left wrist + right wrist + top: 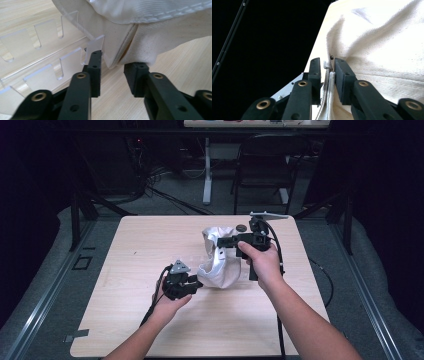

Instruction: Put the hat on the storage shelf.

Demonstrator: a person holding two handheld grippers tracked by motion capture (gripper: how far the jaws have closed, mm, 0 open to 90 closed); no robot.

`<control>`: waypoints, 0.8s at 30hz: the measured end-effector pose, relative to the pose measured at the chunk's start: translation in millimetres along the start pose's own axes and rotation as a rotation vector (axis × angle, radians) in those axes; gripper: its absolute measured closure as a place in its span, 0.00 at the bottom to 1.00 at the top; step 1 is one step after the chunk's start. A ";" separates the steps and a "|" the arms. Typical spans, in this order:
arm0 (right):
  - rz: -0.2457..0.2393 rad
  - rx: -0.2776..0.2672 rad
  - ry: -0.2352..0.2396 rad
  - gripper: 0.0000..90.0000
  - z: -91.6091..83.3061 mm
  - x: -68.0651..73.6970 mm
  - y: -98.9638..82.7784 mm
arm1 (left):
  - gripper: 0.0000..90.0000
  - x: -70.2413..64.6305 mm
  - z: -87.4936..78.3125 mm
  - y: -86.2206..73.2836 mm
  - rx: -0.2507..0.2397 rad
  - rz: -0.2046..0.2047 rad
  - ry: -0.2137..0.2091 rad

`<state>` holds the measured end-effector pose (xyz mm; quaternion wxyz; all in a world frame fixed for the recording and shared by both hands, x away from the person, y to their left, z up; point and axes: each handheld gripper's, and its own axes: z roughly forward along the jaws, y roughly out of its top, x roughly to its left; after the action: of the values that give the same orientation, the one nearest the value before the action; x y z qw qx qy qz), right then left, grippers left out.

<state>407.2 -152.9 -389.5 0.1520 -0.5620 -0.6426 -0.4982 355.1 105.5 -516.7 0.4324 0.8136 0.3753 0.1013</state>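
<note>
A white cloth bag (220, 265) stands slumped on the wooden table (145, 240), a little right of centre. My right gripper (223, 242) comes in from the right at the bag's top. In the right gripper view the bag's hem (329, 75) runs between the jaws (328, 62), which stand narrowly apart with a thin gap beside the hem. My left gripper (196, 282) sits low at the bag's bottom left. Its jaws (116, 61) are open, and a lower corner of the bag (150, 37) hangs just beyond the fingertips without touching the pads.
A clear slotted acrylic rack (45, 32) lies on the table against the bag, by the left jaw. A small dark round thing (241, 227) rests behind the bag. Past the table's far edge stand a black chair (265, 165) and cables on the floor.
</note>
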 end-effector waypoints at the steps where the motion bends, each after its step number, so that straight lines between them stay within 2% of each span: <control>1: 0.000 0.000 0.000 0.84 -0.1 0.3 -0.1 | 0.73 0.2 -1.2 -0.1 0.002 -0.002 -0.006; 4: 0.001 -0.006 0.002 0.84 0.3 1.3 -0.6 | 0.68 0.8 -4.7 -1.3 -0.005 -0.008 -0.002; 11: -0.017 -0.018 -0.010 0.78 -2.8 3.0 -2.2 | 0.55 0.2 -16.0 -5.6 -0.028 0.014 -0.005; 17: -0.027 -0.042 -0.011 0.69 -6.1 4.8 -2.7 | 0.51 -0.2 -29.3 -8.6 -0.047 0.036 0.005; 19: -0.041 -0.041 -0.019 0.68 -9.9 5.3 -3.0 | 0.51 0.1 -34.1 -10.1 -0.058 0.037 0.013; 24: -0.044 -0.067 -0.016 0.65 -19.6 6.3 -3.7 | 0.51 3.8 -42.4 -14.4 -0.050 0.028 0.023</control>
<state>394.9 -164.7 -377.4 0.1171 -0.5563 -0.6390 -0.5181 329.5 139.8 -502.9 0.4468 0.8064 0.3664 0.1261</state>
